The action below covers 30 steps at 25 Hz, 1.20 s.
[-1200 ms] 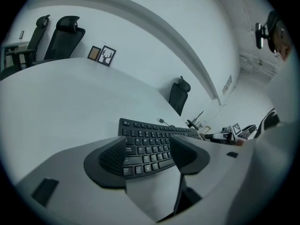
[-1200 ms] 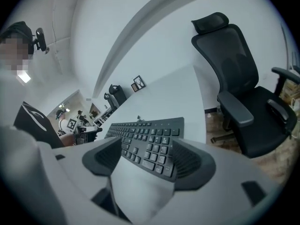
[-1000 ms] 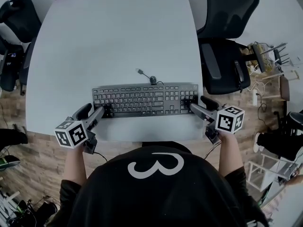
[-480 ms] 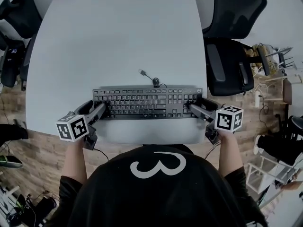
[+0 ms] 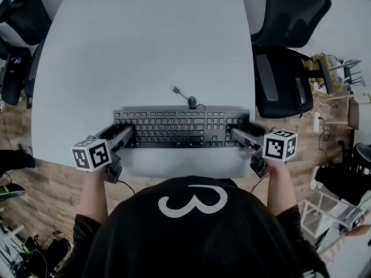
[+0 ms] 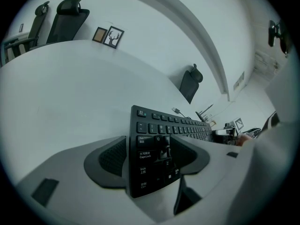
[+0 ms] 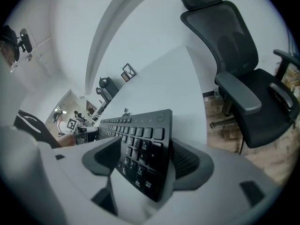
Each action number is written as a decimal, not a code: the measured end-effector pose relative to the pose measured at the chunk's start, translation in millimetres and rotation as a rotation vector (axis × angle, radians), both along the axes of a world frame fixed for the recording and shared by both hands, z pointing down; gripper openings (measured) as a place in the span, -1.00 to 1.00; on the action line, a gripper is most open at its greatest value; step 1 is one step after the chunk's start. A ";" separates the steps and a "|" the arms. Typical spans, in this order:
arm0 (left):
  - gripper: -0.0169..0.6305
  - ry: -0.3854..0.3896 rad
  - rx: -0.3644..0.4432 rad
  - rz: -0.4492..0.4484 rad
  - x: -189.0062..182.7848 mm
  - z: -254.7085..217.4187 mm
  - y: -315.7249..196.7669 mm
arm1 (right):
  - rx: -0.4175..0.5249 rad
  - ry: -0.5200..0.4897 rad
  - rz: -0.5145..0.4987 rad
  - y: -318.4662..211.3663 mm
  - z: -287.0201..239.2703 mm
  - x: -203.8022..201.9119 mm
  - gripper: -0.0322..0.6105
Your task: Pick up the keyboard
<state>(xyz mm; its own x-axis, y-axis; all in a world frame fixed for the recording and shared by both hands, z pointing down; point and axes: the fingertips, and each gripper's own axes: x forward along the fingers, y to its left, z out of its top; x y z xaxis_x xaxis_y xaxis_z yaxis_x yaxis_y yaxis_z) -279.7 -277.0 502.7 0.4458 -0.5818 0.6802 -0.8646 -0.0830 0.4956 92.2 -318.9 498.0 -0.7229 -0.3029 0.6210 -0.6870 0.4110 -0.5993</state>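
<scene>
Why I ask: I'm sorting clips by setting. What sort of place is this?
Probably an office or meeting room: a large white table, black office chairs standing beside it, and a wired keyboard near its front edge.

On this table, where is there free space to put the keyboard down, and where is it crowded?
The table is bare from the cable behind the keyboard up to the picture frames at the far left corner. Crowded: the near edge, where the left gripper and right gripper clamp the keyboard's ends.
</scene>
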 end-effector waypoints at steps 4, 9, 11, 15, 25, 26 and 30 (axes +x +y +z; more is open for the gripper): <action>-0.07 0.002 -0.008 0.010 2.2 0.2 -2.2 | -0.012 -0.005 -0.018 1.4 -0.4 -0.1 0.13; -0.07 -0.025 -0.019 0.034 6.0 -0.9 -3.1 | -0.022 0.004 -0.043 2.0 -1.2 -0.6 0.12; -0.07 -0.025 -0.024 0.034 6.0 -1.2 -2.6 | -0.029 0.000 -0.050 1.5 -0.8 0.2 0.07; -0.07 -0.019 -0.025 0.023 6.7 -0.3 -0.9 | -0.034 -0.004 -0.057 0.9 1.4 2.1 -0.03; -0.07 0.007 -0.021 -0.048 3.8 -0.6 -1.6 | -0.036 -0.014 -0.028 -4.9 4.2 5.2 -0.24; -0.07 0.002 -0.019 -0.051 3.7 -0.1 -1.4 | -0.034 -0.002 -0.026 -4.7 5.1 5.4 -0.25; -0.07 -0.017 -0.018 -0.061 3.6 1.3 -1.7 | -0.033 0.005 -0.022 -4.8 6.6 6.1 -0.25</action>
